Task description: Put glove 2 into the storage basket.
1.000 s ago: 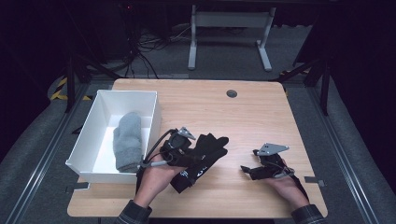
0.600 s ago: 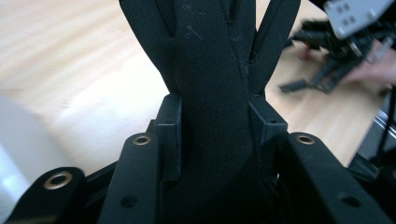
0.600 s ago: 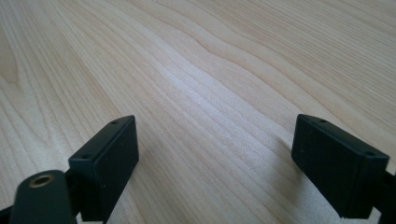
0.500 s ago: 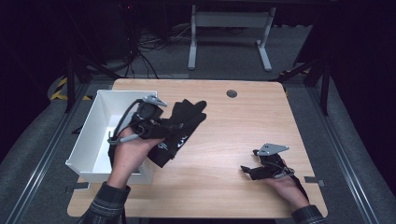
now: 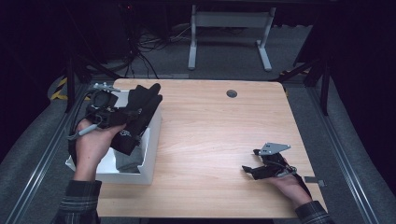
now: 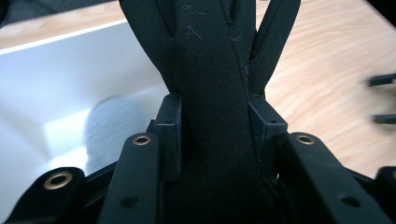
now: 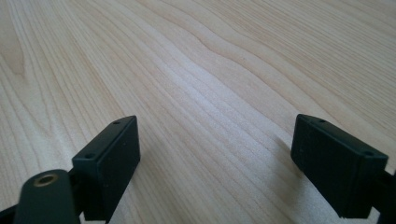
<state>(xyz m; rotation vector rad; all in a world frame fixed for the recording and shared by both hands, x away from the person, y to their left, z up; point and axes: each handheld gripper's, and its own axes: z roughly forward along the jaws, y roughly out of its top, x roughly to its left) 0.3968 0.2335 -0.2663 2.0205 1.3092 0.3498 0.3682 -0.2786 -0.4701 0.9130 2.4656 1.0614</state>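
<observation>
A: Entry, landmark is the white box at the left edge of the wooden table. The left gripper hangs above the box; its jaws are clamped on a black glove.

B: Confirmed from the left gripper view; both pads press the glove at its narrow middle; the glove's fingers fan out beyond the jaws; the box's white wall lies below and behind.

A: Glove position: held clear in the air over the box's near right side; its lower end hangs toward the box interior; a grey rolled cloth lies inside the box, beneath the glove.

B: Right gripper: well apart from the box, low over the table near its right front corner; jaws spread wide with nothing between them; the right gripper view shows bare wood grain between the pads.
</observation>
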